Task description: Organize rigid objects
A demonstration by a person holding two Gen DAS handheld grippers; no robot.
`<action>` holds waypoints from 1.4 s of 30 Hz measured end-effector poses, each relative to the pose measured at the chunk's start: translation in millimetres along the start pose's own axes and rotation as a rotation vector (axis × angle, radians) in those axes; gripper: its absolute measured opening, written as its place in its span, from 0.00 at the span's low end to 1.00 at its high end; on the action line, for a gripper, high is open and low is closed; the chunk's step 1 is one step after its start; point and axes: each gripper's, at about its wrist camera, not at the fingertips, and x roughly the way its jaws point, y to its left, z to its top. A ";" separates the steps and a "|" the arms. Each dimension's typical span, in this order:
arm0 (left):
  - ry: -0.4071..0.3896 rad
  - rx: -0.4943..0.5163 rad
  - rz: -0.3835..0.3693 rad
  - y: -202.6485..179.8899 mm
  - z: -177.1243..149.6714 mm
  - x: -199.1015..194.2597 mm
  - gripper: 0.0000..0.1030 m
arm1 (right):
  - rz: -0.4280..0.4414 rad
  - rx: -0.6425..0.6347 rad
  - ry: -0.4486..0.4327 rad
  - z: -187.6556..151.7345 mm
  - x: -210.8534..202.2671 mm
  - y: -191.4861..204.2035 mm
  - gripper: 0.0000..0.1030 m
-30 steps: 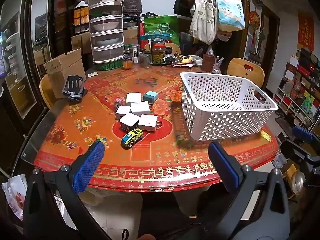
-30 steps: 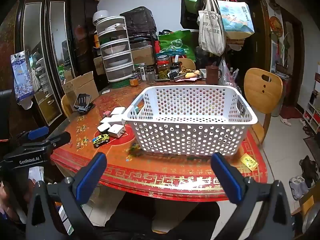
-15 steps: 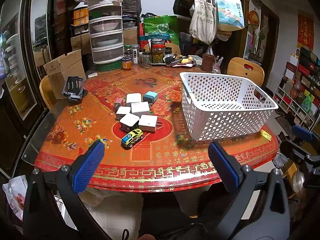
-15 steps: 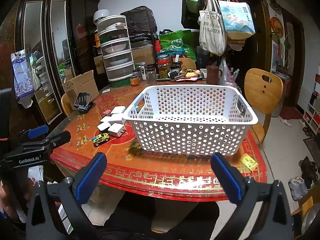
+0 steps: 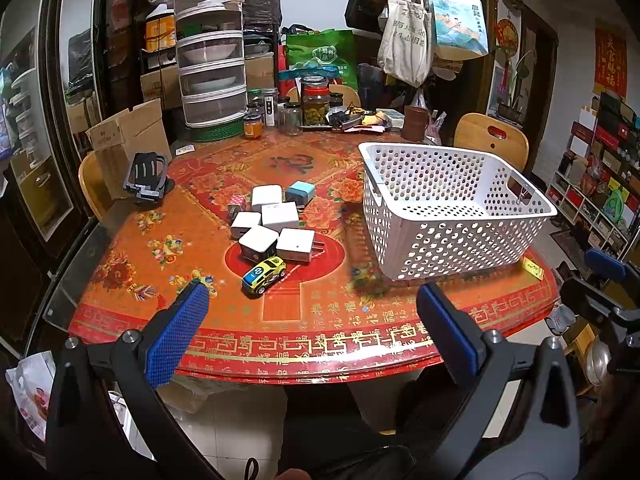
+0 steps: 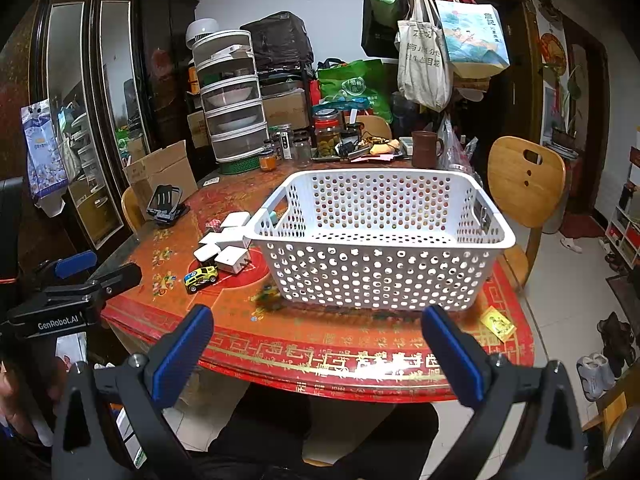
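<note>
Both tongs, left gripper [image 5: 308, 328] and right gripper [image 6: 316, 344], wide open, empty, before tabletop [image 5: 320, 344] near edge; white basket [image 6: 380, 248] at right edge.

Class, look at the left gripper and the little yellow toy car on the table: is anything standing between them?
Nothing visible does. The left gripper hangs open at the table's near edge, and only bare tablecloth lies between it and the toy car. The white chargers sit behind the car, and the basket stands off to the right.

One white basket [image 5: 452, 216], one toy car [image 5: 264, 274], five white chargers [image 5: 280, 216], one blue charger [image 5: 301, 192], one pink charger [image 5: 237, 202].
</note>
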 end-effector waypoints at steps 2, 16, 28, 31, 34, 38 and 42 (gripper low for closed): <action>0.003 0.000 -0.001 -0.7 -0.4 1.3 0.99 | 0.000 0.000 0.000 0.0 0.1 0.0 1.00; 0.002 0.002 0.001 -0.3 -0.3 1.4 0.99 | -0.001 -0.001 0.001 0.1 1.4 -1.2 1.00; 0.004 -0.001 0.002 0.7 -0.3 3.8 0.99 | -0.003 -0.004 0.006 -4.6 5.7 -3.6 1.00; 0.000 0.000 0.002 0.7 -0.1 4.2 0.99 | -0.004 -0.001 0.007 -4.3 6.7 -4.2 1.00; -0.015 0.000 0.014 1.4 0.1 5.9 0.99 | -0.010 0.003 0.009 -3.9 7.8 -6.4 1.00; -0.028 -0.009 0.016 3.5 1.1 11.7 0.99 | -0.041 0.017 0.037 -1.1 13.4 -14.1 1.00; -0.014 -0.003 0.074 6.0 5.5 28.3 0.99 | -0.087 0.047 0.037 6.1 22.8 -38.9 1.00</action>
